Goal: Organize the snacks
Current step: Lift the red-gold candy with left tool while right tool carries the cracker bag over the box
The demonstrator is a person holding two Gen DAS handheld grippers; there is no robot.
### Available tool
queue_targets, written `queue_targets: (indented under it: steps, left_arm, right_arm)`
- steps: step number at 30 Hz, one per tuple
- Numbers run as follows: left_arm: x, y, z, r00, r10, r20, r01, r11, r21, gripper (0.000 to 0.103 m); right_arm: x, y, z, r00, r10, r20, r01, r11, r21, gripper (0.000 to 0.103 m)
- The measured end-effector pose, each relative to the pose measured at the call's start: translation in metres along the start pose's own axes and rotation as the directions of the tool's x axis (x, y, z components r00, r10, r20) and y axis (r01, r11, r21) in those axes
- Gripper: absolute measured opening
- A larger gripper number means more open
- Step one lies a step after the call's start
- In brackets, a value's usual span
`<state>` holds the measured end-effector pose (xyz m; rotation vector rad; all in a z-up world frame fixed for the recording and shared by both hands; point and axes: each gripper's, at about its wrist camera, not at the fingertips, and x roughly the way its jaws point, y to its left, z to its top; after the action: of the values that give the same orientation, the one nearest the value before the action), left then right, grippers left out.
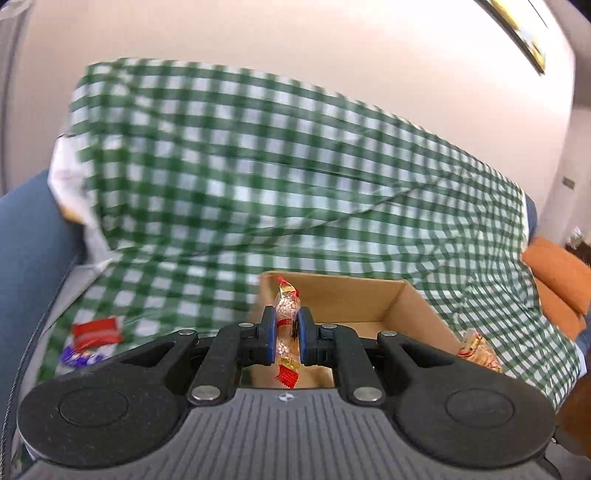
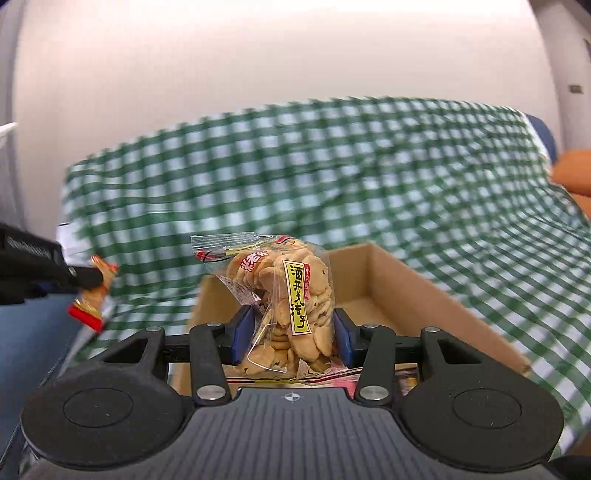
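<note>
Snacks ride in both our grippers above the cardboard box (image 2: 388,280): left gripper (image 1: 287,334) pinching a slim rice-puff candy (image 1: 286,321), right gripper (image 2: 293,338) squeezing a cracker bag (image 2: 288,295) whose slick plastic, we judge, could slip out mid-carry.

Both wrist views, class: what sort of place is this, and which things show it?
Probably a home living room: a blue upholstered sofa draped with a green-and-white checked cloth, an orange cushion, and a framed picture on the wall.
</note>
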<state>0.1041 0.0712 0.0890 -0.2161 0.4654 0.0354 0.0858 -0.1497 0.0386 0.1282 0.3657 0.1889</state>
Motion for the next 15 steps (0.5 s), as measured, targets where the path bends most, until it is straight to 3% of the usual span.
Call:
queue_targets:
  steps: [6,15]
  left_arm:
    - [0.015,-0.037,0.009,0.999,-0.048,0.007,0.048,0.997,0.055,0.012]
    - [0.030,-0.066,0.026,0.997,-0.074,0.015,0.073,0.995,0.075,0.012]
  right_arm:
    - [0.010,-0.018,0.004,0.996,-0.090,0.028,0.090,0.996,-0.004,0.048]
    - [0.016,-0.034,0.007,0.990,-0.138,0.033,0.137,0.990,0.026,0.048]
